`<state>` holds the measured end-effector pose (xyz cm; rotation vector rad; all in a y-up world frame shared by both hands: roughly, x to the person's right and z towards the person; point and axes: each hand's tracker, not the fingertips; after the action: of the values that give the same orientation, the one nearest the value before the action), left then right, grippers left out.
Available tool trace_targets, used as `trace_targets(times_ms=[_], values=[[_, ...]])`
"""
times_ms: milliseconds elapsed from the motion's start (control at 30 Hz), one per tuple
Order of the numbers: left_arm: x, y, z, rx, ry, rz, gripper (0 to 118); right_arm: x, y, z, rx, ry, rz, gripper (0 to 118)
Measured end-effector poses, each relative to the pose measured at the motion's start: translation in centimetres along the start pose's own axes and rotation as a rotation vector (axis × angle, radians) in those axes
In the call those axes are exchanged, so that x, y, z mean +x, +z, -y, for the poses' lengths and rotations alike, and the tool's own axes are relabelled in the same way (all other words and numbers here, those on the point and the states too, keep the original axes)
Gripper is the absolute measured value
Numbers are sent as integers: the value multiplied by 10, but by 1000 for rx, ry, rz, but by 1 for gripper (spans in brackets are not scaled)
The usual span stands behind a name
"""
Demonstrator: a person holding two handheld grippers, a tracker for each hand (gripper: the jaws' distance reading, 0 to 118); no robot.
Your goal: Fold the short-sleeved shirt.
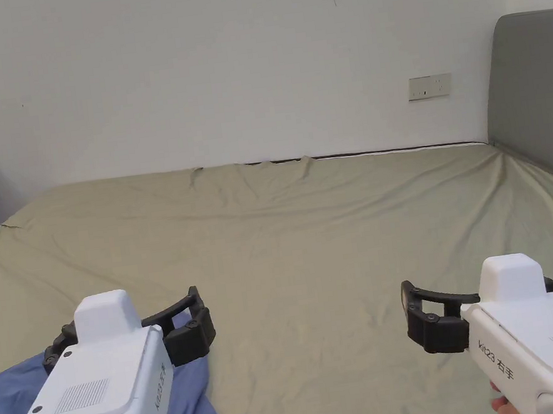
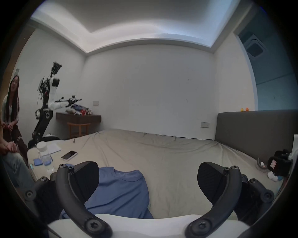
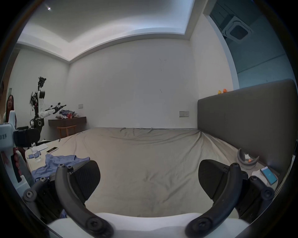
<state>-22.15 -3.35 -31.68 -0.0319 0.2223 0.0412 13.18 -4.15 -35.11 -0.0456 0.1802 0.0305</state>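
A wide bed (image 1: 309,225) under an olive-green sheet is carrying everything, with a grey headboard (image 1: 539,96) rising along its right edge. The blue short-sleeved shirt (image 2: 122,193) is lying rumpled and unfolded near the bed's near left corner, its round neckline pointing toward the far edge in the left gripper view and its cloth bunching into soft ridges.

The left gripper (image 1: 121,337) is hovering just above the shirt's right-hand part, its jaws standing wide apart with nothing between them; in its own view the left jaw is overlapping the blue cloth, though I cannot tell whether it is touching. The right gripper (image 1: 493,310) is hanging over bare sheet near the middle of the bed's near edge, well apart from the shirt, its jaws likewise spread wide and gripping nothing.

Beyond the shirt, by the left edge, a clear bottle (image 2: 44,158) is standing upright, with a phone (image 2: 69,155) lying flat just beside it.
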Motion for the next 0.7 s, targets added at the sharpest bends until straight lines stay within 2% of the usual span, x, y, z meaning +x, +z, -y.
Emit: trace_targets(times_ms=[267,500,700], values=[[0,-4,4,-13,-11,2,118,5,-2,1,-42,-48,36,118],[-1,-4,5,-14,-21,-7,118,3,-1,-2,-20,12,48,118],[-3,-4,4,1,4,3,118,4,-2,-2,-28,5,49,118]])
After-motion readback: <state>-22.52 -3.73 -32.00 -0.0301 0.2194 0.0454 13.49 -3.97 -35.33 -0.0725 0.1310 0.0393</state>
